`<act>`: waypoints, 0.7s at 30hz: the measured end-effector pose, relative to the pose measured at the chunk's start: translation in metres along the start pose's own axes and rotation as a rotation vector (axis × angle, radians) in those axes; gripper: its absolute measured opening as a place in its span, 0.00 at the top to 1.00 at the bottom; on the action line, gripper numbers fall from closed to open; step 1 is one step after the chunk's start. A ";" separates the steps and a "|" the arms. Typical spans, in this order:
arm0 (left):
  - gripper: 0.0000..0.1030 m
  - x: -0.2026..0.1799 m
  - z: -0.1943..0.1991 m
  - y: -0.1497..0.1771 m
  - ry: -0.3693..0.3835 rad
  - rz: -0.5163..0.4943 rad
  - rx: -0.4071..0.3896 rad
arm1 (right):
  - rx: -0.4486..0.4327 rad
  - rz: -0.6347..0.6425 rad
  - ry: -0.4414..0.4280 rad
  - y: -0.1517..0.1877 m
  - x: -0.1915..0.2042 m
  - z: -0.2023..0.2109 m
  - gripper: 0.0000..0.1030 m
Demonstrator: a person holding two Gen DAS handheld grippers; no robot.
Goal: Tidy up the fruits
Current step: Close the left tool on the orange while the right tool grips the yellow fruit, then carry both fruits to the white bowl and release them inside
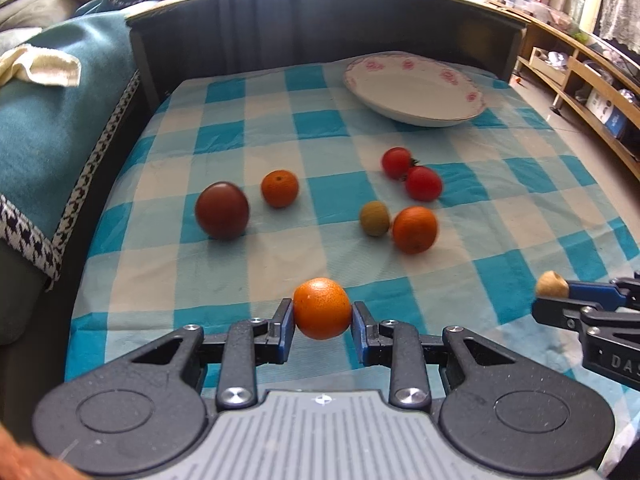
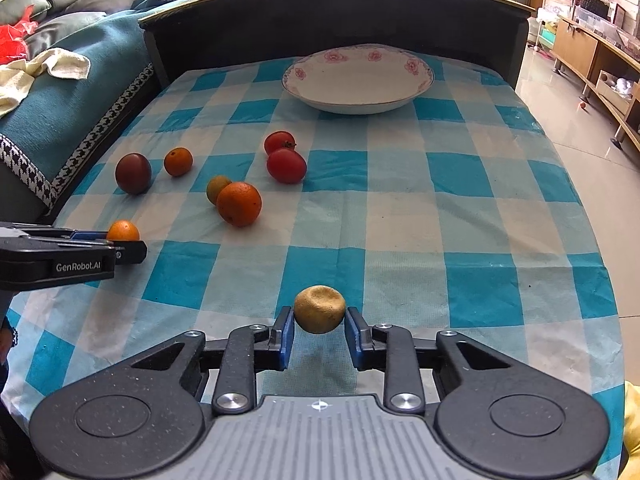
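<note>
My left gripper [image 1: 322, 316] is shut on a small orange [image 1: 322, 307] and holds it above the checked cloth; it also shows in the right wrist view [image 2: 123, 232]. My right gripper [image 2: 319, 318] is shut on a wrinkled tan fruit [image 2: 320, 309], seen at the right edge of the left wrist view [image 1: 551, 285]. On the cloth lie a dark red plum [image 1: 222, 210], a small orange [image 1: 279, 188], two red tomatoes [image 1: 423, 183], a green-brown fruit [image 1: 374, 219] and a larger orange [image 1: 414, 229]. A white plate [image 1: 416, 90] with pink flowers stands empty at the far side.
A dark headboard-like panel [image 1: 320, 24] rises behind the table. A teal blanket [image 1: 52, 120] covers a sofa on the left. Tiled floor [image 2: 576, 128] and wooden shelves [image 1: 580, 80] lie to the right.
</note>
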State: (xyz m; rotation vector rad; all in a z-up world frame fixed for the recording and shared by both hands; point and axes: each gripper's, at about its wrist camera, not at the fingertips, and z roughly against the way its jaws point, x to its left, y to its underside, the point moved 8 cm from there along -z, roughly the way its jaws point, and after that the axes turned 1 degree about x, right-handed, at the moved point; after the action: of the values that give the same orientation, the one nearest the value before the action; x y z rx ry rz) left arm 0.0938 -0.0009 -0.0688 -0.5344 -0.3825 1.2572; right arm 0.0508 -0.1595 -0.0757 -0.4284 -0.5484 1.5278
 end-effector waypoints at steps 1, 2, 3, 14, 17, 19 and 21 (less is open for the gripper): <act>0.62 -0.005 0.002 -0.002 0.001 -0.011 -0.004 | -0.006 0.000 0.000 -0.001 0.000 0.002 0.78; 0.62 -0.009 0.004 -0.005 0.003 -0.019 -0.007 | -0.012 0.002 0.000 -0.002 0.000 0.004 0.78; 0.62 -0.014 0.006 -0.008 0.004 -0.025 -0.008 | -0.018 0.006 0.001 -0.004 0.000 0.006 0.78; 0.62 -0.044 0.000 -0.057 0.055 -0.056 -0.055 | -0.106 0.026 0.044 -0.047 -0.006 0.028 0.78; 0.62 -0.049 -0.007 -0.065 0.064 -0.060 -0.058 | -0.110 0.013 0.051 -0.059 -0.010 0.022 0.79; 0.62 -0.053 -0.010 -0.070 0.067 -0.069 -0.058 | -0.107 0.005 0.047 -0.065 -0.012 0.017 0.79; 0.62 -0.056 -0.013 -0.075 0.068 -0.078 -0.060 | -0.113 0.014 0.056 -0.070 -0.012 0.014 0.79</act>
State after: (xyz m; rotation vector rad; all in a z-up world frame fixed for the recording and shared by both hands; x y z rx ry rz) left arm 0.1448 -0.0734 -0.0355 -0.6067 -0.3811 1.1523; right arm 0.1003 -0.1735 -0.0242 -0.5612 -0.5909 1.4982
